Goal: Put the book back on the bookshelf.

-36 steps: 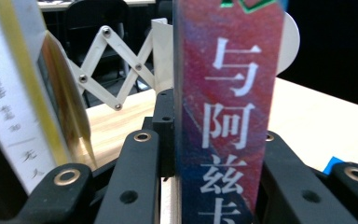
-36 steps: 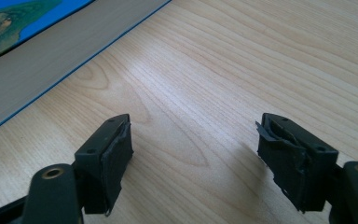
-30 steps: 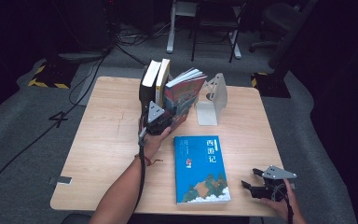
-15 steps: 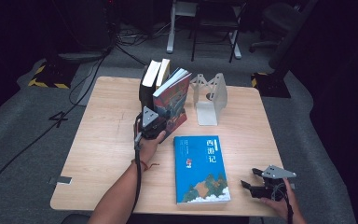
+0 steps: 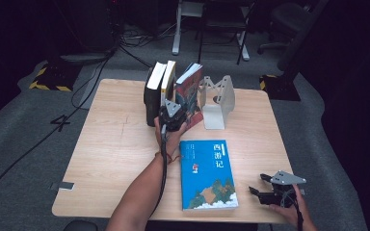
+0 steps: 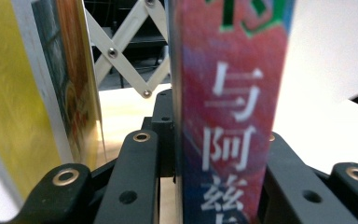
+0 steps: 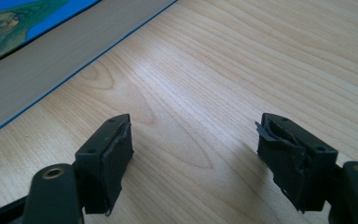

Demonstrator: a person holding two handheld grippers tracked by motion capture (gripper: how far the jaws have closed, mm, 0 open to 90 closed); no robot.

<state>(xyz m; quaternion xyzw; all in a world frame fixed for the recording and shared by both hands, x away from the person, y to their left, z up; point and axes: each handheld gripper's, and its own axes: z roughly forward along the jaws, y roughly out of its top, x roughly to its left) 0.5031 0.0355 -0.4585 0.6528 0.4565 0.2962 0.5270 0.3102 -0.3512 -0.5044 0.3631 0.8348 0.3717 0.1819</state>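
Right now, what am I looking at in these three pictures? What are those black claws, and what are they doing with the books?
A person sits at a wooden table, holding a hand-operated gripper in each hand. One picture looks down from above; the other two come from cameras riding on each gripper. The left gripper is clamped on the spine of a red book, standing it beside two upright books and a white bookend. The right gripper rests near the table's edge, jaws open around nothing. A blue book lies flat between the hands.
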